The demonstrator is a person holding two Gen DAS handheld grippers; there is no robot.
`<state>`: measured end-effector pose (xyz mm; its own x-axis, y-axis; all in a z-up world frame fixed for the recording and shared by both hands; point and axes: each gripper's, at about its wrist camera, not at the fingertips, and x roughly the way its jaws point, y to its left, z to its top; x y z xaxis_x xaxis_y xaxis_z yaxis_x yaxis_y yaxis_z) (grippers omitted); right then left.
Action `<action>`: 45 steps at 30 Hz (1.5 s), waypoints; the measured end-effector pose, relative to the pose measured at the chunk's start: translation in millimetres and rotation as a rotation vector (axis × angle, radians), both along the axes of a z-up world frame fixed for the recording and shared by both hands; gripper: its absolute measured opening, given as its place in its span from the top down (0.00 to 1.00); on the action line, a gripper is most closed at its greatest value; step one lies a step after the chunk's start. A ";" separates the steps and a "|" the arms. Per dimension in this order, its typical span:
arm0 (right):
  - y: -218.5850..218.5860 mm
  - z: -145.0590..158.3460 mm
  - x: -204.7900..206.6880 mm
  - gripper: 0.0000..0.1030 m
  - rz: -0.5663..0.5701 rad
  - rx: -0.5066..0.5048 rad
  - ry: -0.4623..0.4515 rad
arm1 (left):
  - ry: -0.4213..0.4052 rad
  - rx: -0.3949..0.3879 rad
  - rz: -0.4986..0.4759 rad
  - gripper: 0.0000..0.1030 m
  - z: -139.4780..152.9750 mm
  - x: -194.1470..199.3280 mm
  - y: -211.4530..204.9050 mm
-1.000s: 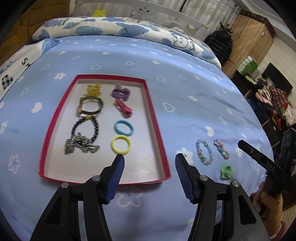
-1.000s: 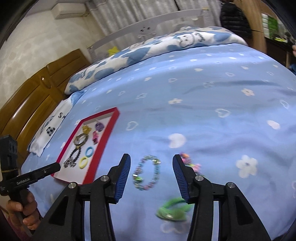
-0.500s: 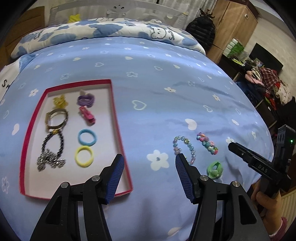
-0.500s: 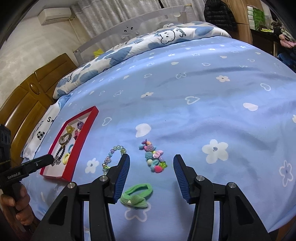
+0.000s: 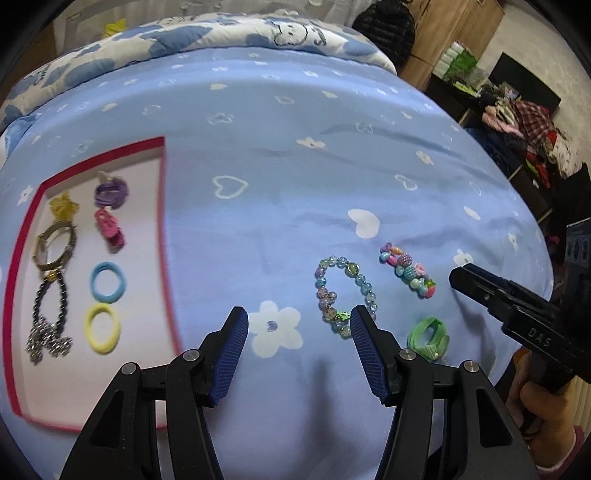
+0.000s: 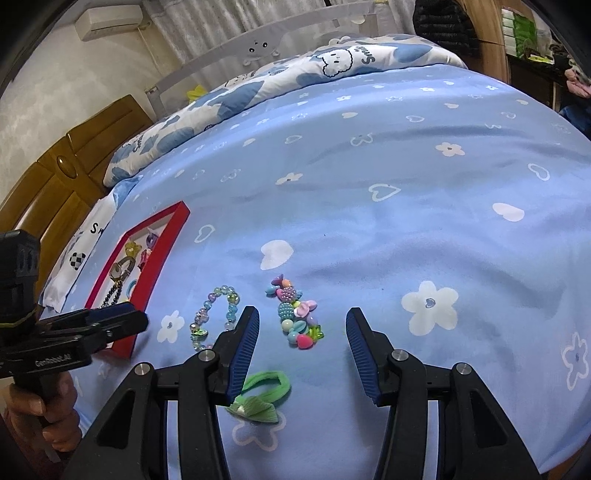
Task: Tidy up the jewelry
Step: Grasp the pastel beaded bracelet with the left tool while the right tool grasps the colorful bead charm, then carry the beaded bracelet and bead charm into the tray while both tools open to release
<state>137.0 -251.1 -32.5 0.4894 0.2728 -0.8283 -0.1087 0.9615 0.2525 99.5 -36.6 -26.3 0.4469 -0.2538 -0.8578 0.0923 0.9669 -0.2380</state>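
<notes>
A red-rimmed tray (image 5: 162,236) lies on the blue bedspread at the left and holds several pieces of jewelry and hair ties; it also shows in the right wrist view (image 6: 162,240). Three loose items lie right of it: a pale beaded bracelet (image 5: 343,291) (image 6: 216,315), a colourful beaded bracelet (image 5: 408,269) (image 6: 295,314) and a green hair tie (image 5: 428,338) (image 6: 260,397). My left gripper (image 5: 299,317) is open and empty, just left of the pale bracelet. My right gripper (image 6: 303,319) is open and empty, its jaws either side of the colourful bracelet.
A blue-and-white quilt (image 6: 280,74) lies at the head of the bed by the wooden headboard (image 6: 59,173). Wooden furniture (image 5: 454,33) and piled clothes (image 5: 528,125) stand past the bed's right edge.
The left gripper has swung right, from over the tray toward the loose bracelets. The right gripper has shifted from the pale bracelet to the colourful one. Both stay open.
</notes>
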 end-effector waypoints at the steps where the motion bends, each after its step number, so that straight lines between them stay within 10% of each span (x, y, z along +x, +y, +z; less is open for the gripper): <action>1: -1.0 -1.7 1.3 0.51 0.001 0.001 0.007 | 0.007 0.003 -0.002 0.44 -2.9 4.4 -2.4; 15: 7.5 -14.8 17.1 0.51 0.084 -0.033 0.076 | 0.078 0.071 -0.056 0.46 -33.8 43.1 -30.5; 25: 30.6 -32.7 26.9 0.52 0.173 -0.133 0.113 | 0.076 0.120 -0.094 0.78 -44.3 51.7 -37.0; 31: 33.1 -39.2 27.9 0.83 0.173 -0.197 0.102 | 0.055 0.091 -0.120 0.94 -45.3 52.3 -38.7; 45: 34.3 3.4 24.4 0.87 0.138 -0.043 0.022 | -0.052 -0.036 -0.048 0.94 -1.3 12.7 6.3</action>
<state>161.4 -216.8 -29.2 0.4316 0.3001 -0.8507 -0.2354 0.9478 0.2149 112.2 -30.3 -27.6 0.4775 -0.3062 -0.8236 0.1514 0.9520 -0.2662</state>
